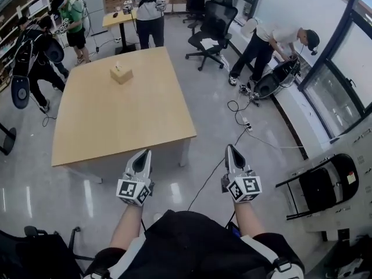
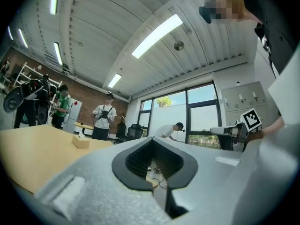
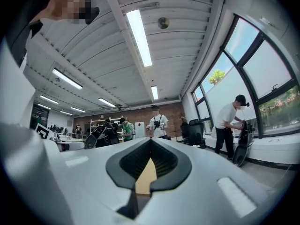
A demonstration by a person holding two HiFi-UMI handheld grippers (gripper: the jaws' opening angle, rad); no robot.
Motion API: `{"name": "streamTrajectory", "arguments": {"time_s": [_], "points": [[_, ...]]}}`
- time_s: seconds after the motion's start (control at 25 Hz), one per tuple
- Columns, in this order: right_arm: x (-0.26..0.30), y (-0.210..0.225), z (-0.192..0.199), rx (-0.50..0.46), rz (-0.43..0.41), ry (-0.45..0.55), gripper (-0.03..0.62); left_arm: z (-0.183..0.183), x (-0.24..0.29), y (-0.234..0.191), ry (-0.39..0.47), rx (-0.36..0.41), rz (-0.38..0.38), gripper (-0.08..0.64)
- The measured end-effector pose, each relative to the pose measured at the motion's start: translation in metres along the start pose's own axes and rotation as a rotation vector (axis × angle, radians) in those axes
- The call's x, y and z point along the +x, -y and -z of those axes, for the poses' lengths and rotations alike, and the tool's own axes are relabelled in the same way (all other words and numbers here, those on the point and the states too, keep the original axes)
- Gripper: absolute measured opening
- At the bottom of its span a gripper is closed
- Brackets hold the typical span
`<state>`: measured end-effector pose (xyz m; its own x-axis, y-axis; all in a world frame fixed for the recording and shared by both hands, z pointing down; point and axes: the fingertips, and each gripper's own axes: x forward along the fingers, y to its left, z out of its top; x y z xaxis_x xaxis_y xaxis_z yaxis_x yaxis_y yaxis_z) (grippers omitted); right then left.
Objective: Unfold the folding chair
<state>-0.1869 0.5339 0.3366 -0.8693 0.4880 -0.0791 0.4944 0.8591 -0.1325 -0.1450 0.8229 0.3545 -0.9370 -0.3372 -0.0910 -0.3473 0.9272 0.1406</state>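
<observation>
The folding chair (image 1: 321, 186), black with a black frame, stands folded flat against a pale cabinet at the lower right of the head view, off to the right of both grippers. My left gripper (image 1: 143, 154) and my right gripper (image 1: 232, 150) are held side by side in front of me above the grey floor, both pointing away towards the table. Each is shut with nothing in it. In the left gripper view the left gripper (image 2: 155, 168) has its dark pads closed together. In the right gripper view the right gripper (image 3: 149, 167) looks the same. Neither gripper view shows the chair.
A wooden table (image 1: 125, 115) with a small box (image 1: 121, 73) stands just ahead of the grippers. Cables (image 1: 239, 122) trail over the floor to the right of it. Black office chairs (image 1: 212, 28) and several people stand beyond; one person (image 1: 273, 42) bends by the window.
</observation>
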Motion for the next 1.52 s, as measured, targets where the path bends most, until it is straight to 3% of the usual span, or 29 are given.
{"name": "streamTrajectory", "arguments": {"time_s": [0.2,0.88,1.16,1.52], "points": [[-0.042,0.058,-0.013,-0.001,0.128,0.034,0.003,0.01,0.037,0.052,-0.016,-0.012,0.104,-0.004],[-0.198,0.21,-0.026,-0.028,0.433,0.055,0.003,0.064,0.135,0.247,-0.055,-0.083,0.408,-0.005],[-0.262,0.234,-0.038,-0.074,0.599,0.063,0.003,0.074,0.163,0.313,-0.076,-0.101,0.589,-0.003],[-0.315,0.23,-0.052,-0.097,0.831,0.099,0.003,0.08,0.184,0.34,-0.113,-0.107,0.775,-0.003]]}}
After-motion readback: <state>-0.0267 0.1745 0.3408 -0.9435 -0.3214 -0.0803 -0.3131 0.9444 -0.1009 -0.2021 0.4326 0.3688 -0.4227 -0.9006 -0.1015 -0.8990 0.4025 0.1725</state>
